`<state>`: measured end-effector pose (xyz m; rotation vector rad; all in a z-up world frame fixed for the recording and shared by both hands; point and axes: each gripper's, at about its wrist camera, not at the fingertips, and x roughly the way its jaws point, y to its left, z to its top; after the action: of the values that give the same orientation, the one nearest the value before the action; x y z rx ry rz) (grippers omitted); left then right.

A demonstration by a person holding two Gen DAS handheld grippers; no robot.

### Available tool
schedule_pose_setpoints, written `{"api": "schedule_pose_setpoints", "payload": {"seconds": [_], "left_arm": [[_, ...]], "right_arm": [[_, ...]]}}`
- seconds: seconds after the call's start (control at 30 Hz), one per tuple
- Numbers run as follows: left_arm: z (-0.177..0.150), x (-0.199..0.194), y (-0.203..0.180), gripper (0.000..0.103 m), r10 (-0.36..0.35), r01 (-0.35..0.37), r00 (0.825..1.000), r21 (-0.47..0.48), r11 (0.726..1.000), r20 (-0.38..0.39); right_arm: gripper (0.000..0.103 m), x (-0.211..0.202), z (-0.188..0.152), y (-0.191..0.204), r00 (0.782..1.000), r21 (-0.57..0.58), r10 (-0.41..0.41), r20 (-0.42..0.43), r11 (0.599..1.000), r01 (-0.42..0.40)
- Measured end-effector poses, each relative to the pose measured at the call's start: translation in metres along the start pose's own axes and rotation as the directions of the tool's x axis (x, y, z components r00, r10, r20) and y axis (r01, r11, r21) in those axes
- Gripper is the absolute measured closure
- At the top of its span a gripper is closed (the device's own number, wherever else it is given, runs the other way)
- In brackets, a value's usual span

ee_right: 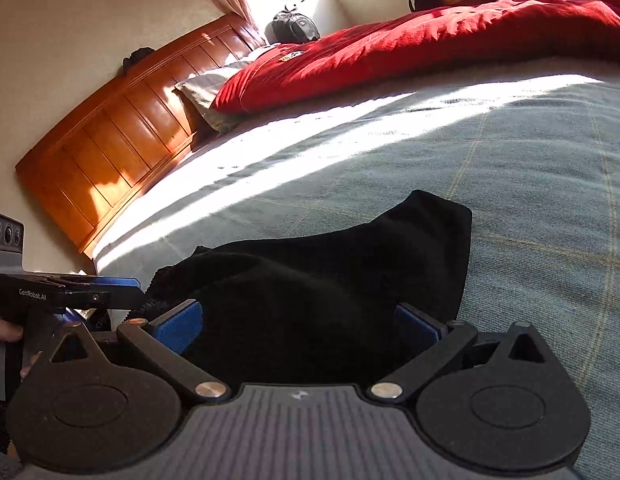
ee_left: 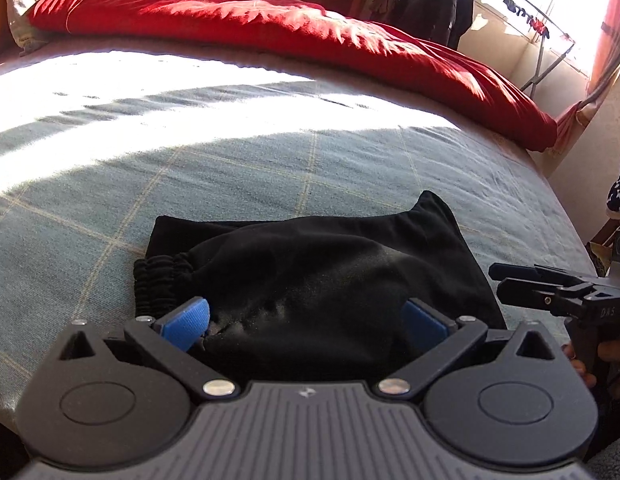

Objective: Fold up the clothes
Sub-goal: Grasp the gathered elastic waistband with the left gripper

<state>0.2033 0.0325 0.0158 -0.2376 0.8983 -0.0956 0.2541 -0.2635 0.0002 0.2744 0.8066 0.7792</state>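
Left wrist view shows your left gripper and right gripper with fingers spread wide over the black garment, bunched near the bed's near edge. It looks soft and limp; take the elastic cuff.

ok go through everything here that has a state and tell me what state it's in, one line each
Black garment: folded into a rumpled bundle, elastic cuff showing, lying on the bed.
Left gripper: open, fingers either side of the garment's near edge.
Right gripper: open, straddling the garment.
Red duvet: bunched along the far side.
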Motion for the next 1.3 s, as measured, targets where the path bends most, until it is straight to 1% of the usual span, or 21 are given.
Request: {"api": "schedule_pose_setpoints", "payload": {"seconds": [0.07, 0.17, 0.27, 0.43, 0.5, 0.57, 0.6, 0.67, 0.73, 0.77, 0.83, 0.87, 0.93, 1.07, 1.1, 1.23, 1.27, 1.3], "left_arm": [[-0.004, 0.005, 0.004, 0.001, -0.003, 0.003, 1.000, -0.010, 1.000, -0.018], [-0.010, 0.019, 0.013, 0.001, 0.005, -0.008, 0.997, -0.049, 0.999, -0.074], [-0.010, 0.016, 0.014, 0.001, -0.007, 0.005, 0.998, -0.041, 0.999, -0.065], [0.000, -0.015, 0.035, 0.001, -0.074, 0.076, 0.997, -0.053, 0.996, 0.029], [0.000, -0.020, 0.055, 0.001, -0.093, 0.095, 0.995, -0.078, 0.992, 0.039], [-0.001, -0.019, 0.074, 0.001, -0.110, 0.113, 0.993, -0.116, 0.987, 0.028], [-0.004, -0.016, 0.085, 0.001, -0.133, 0.134, 0.991, -0.137, 0.982, 0.015], [-0.010, -0.004, 0.107, 0.001, -0.194, 0.187, 0.981, -0.186, 0.965, -0.019], [-0.017, 0.011, 0.126, 0.001, -0.242, 0.222, 0.969, -0.237, 0.946, -0.058], [-0.020, 0.018, 0.134, 0.001, -0.275, 0.246, 0.958, -0.261, 0.933, -0.078], [-0.026, 0.035, 0.149, 0.001, -0.359, 0.308, 0.926, -0.316, 0.897, -0.117], [-0.028, 0.041, 0.154, 0.001, -0.406, 0.348, 0.905, -0.334, 0.876, -0.123], [-0.025, 0.052, 0.164, 0.001, -0.501, 0.432, 0.857, -0.363, 0.825, -0.120], [-0.009, 0.078, 0.180, 0.001, -0.634, 0.541, 0.763, -0.410, 0.735, -0.130], [-0.003, 0.085, 0.180, 0.001, -0.655, 0.558, 0.743, -0.412, 0.720, -0.139], [0.018, 0.110, 0.177, 0.001, -0.716, 0.616, 0.674, -0.399, 0.680, -0.180], [0.022, 0.115, 0.176, 0.001, -0.728, 0.627, 0.659, -0.397, 0.671, -0.189], [0.023, 0.117, 0.175, 0.001, -0.736, 0.633, 0.648, -0.399, 0.664, -0.197]], "right_arm": [[0.000, 0.000, 0.001, 0.001, 1.000, -0.003, -0.001, 0.000, 1.000, 0.001], [0.000, 0.001, 0.002, 0.001, 1.000, 0.003, -0.008, -0.003, 1.000, 0.008], [0.000, 0.001, 0.001, 0.003, 1.000, 0.002, -0.026, -0.005, 1.000, 0.026], [0.000, -0.003, -0.001, 0.006, 0.998, 0.019, -0.061, 0.011, 0.998, 0.061], [0.000, -0.005, -0.001, 0.006, 0.996, 0.041, -0.080, 0.030, 0.996, 0.079], [0.000, -0.007, -0.003, 0.007, 0.995, 0.064, -0.089, 0.041, 0.994, 0.086], [0.000, -0.008, -0.004, 0.008, 0.994, 0.072, -0.100, 0.046, 0.993, 0.097], [0.000, -0.009, -0.007, 0.014, 0.989, 0.082, -0.138, 0.052, 0.988, 0.134], [0.000, -0.008, -0.010, 0.020, 0.982, 0.093, -0.180, 0.055, 0.980, 0.174], [0.000, -0.008, -0.012, 0.024, 0.978, 0.101, -0.200, 0.054, 0.976, 0.193], [0.000, -0.006, -0.016, 0.034, 0.970, 0.117, -0.238, 0.052, 0.966, 0.230], [0.000, -0.005, -0.018, 0.039, 0.965, 0.124, -0.257, 0.055, 0.961, 0.249], [0.000, -0.003, -0.022, 0.051, 0.953, 0.142, -0.297, 0.062, 0.948, 0.286], [0.000, -0.001, -0.033, 0.081, 0.924, 0.193, -0.371, 0.092, 0.917, 0.349], [0.000, -0.001, -0.035, 0.089, 0.916, 0.200, -0.389, 0.096, 0.909, 0.366], [0.000, -0.001, -0.046, 0.123, 0.881, 0.227, -0.461, 0.108, 0.874, 0.429], [0.000, -0.001, -0.048, 0.131, 0.871, 0.235, -0.478, 0.111, 0.865, 0.444], [0.000, -0.001, -0.050, 0.139, 0.862, 0.240, -0.494, 0.113, 0.856, 0.459]]}}
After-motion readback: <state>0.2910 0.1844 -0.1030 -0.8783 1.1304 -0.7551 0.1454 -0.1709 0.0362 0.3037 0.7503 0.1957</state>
